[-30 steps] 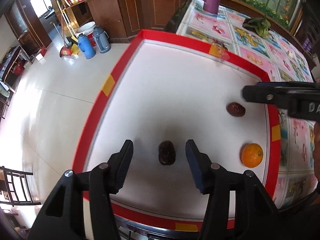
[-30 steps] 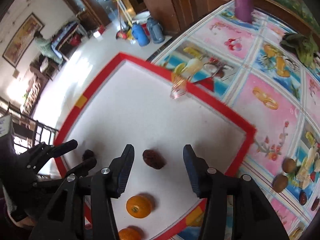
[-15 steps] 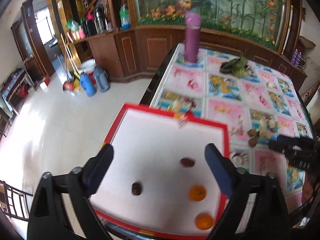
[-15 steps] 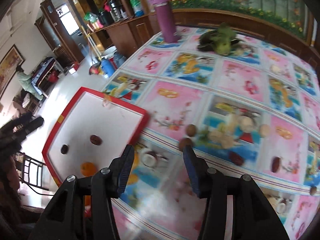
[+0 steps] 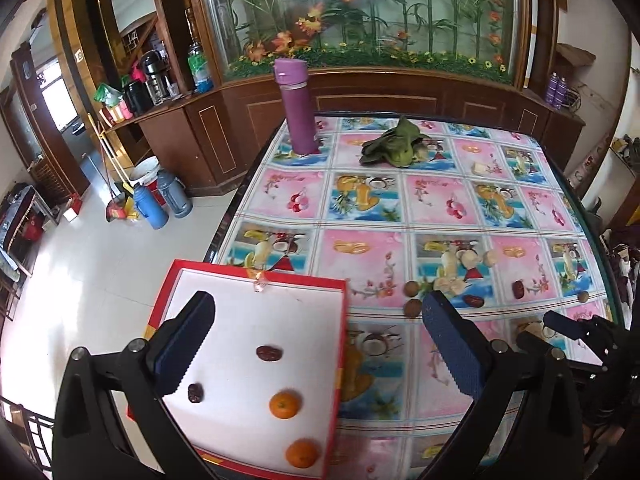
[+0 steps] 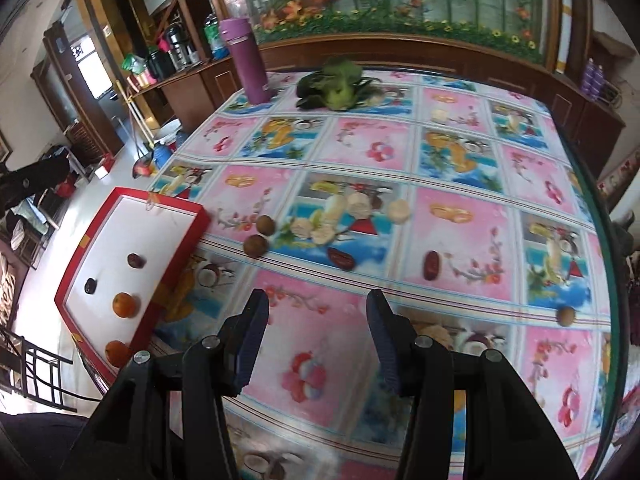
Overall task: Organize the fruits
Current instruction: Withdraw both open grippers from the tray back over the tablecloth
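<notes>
I hold my left gripper (image 5: 316, 344) above the table's left edge, jaws spread wide and empty. Below it a red-rimmed white tray (image 5: 168, 280) overhangs that edge, holding two dark dates (image 5: 269, 353) and two oranges (image 5: 284, 404). My right gripper (image 6: 316, 340) hovers over the patterned tablecloth (image 6: 460, 176) near the table's front edge, jaws apart, gripping nothing. Loose on the cloth lie two round brown fruits (image 6: 256, 245) just beside the tray's far corner, and two more dates (image 6: 340, 258) further right.
</notes>
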